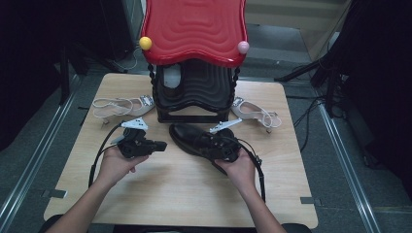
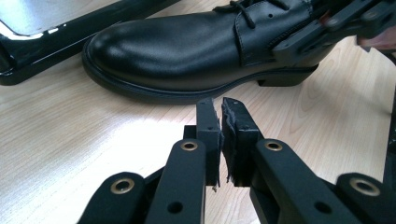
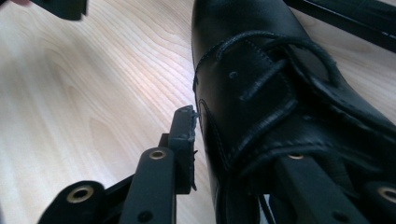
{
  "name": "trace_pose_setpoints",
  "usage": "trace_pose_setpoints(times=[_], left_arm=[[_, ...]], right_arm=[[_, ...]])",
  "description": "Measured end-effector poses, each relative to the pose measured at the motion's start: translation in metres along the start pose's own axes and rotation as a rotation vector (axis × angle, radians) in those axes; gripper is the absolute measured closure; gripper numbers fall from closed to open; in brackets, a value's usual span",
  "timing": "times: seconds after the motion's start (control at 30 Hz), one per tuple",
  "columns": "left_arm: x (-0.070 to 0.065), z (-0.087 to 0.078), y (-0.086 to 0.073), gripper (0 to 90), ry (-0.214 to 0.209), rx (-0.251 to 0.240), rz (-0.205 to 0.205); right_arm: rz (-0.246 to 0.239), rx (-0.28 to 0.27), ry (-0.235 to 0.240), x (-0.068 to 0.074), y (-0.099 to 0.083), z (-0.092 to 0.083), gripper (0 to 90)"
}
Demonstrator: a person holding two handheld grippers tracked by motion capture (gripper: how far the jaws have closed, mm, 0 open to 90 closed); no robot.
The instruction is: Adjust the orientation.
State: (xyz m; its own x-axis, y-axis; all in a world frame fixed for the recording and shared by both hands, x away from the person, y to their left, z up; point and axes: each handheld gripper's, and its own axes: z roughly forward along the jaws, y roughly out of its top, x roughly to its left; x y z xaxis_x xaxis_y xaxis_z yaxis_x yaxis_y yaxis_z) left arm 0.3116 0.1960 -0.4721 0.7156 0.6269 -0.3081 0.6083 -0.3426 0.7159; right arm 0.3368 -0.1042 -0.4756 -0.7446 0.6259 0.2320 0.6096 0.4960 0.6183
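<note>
We find no readable brand or writing on anything here. A black lace-up shoe (image 1: 190, 137) lies on its sole near the middle of the wooden table (image 1: 170, 194), toe toward the left edge, just in front of a black stand (image 1: 194, 94) with a red wavy top (image 1: 194, 29) at the far edge. The right hand (image 1: 239, 170) reaches in from the near edge, its right gripper (image 1: 219, 145) clasping the shoe's rear quarter: one jaw presses the outer leather, the other sits inside the opening. The left hand (image 1: 115, 165) holds the left gripper (image 2: 220, 135) level, pointing at the shoe's side, jaws closed together on nothing. Two pale strappy sandals lie by the stand, one (image 1: 119, 107) toward the far left corner, one (image 1: 255, 112) toward the far right
</note>
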Motion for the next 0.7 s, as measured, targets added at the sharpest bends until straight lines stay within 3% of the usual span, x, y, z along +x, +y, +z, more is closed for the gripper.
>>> trace_pose_setpoints(times=[0.1, 0.27, 0.4, 0.43, 0.53, 0.63, 0.7], left_arm=[[0.0, 0.001, 0.0, 85.8, 0.006, -0.004, -0.004], [-0.002, 0.0, 0.0, 86.9, 0.007, -0.019, -0.001], [-0.005, 0.005, 0.002, 86.9, -0.005, -0.018, -0.025], [-0.006, 0.008, 0.003, 86.9, -0.01, -0.015, -0.021], [-0.008, 0.016, 0.009, 86.9, -0.039, 0.002, -0.004], [-0.007, 0.023, 0.015, 87.3, -0.011, 0.014, 0.003], [-0.008, 0.028, 0.018, 87.3, -0.019, 0.011, -0.016]], right_arm=[[0.024, -0.006, 0.03, -0.004, -0.002, -0.009, 68.1], [0.009, -0.033, 0.046, -0.005, -0.01, -0.033, 72.0], [0.011, -0.066, 0.038, -0.013, -0.015, -0.053, 85.8], [0.021, -0.072, 0.03, -0.015, -0.015, -0.057, 90.0], [0.015, -0.084, 0.009, -0.023, -0.015, -0.064, 90.0], [-0.007, -0.088, -0.054, -0.031, -0.014, -0.066, 90.0], [-0.003, -0.097, -0.089, -0.037, -0.015, -0.067, 90.0]])
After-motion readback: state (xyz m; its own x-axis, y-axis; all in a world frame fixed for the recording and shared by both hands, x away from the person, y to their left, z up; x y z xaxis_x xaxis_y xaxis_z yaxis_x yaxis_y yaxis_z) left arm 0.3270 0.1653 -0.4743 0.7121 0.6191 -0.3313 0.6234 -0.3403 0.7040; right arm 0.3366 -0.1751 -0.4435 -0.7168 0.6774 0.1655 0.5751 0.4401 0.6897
